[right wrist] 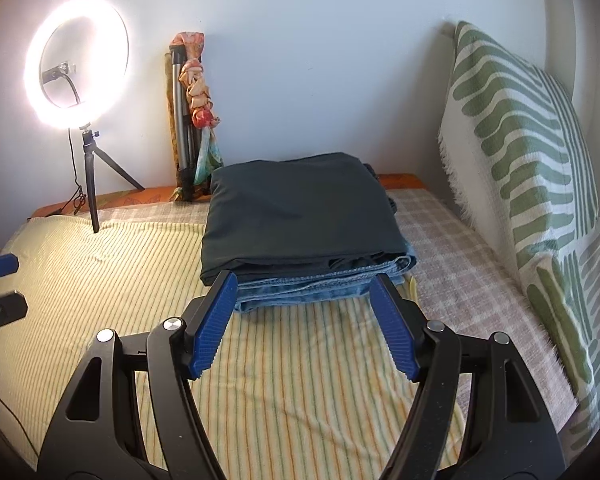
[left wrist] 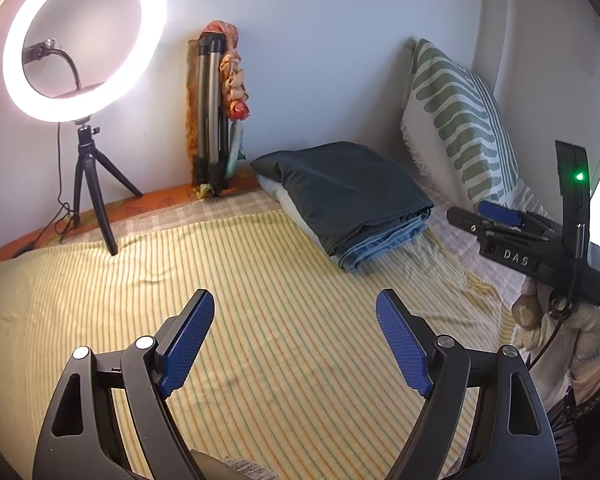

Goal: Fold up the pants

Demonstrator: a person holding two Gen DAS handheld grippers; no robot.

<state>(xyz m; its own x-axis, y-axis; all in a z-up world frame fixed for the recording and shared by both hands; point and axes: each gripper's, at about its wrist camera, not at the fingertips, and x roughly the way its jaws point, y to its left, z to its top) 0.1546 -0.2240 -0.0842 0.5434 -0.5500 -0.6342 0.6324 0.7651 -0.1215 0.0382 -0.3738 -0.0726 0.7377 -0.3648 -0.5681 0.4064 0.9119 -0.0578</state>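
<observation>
A stack of folded pants lies on the bed: dark green pants (left wrist: 340, 184) on top of blue jeans (left wrist: 380, 246), with a white cloth under them at the far side. In the right wrist view the dark pants (right wrist: 300, 212) and jeans (right wrist: 320, 286) lie just ahead of my right gripper (right wrist: 303, 292), which is open and empty, its fingertips near the stack's front edge. My left gripper (left wrist: 295, 308) is open and empty over the yellow striped bedspread (left wrist: 260, 280), well short of the stack. The right gripper's body (left wrist: 516, 236) shows at the right of the left wrist view.
A lit ring light on a small tripod (left wrist: 84, 40) stands at the back left by the wall. A folded tripod with a scarf (left wrist: 216, 112) leans on the wall. A green-patterned pillow (right wrist: 520, 152) stands along the right wall. A checked sheet (right wrist: 452, 264) lies beside the stack.
</observation>
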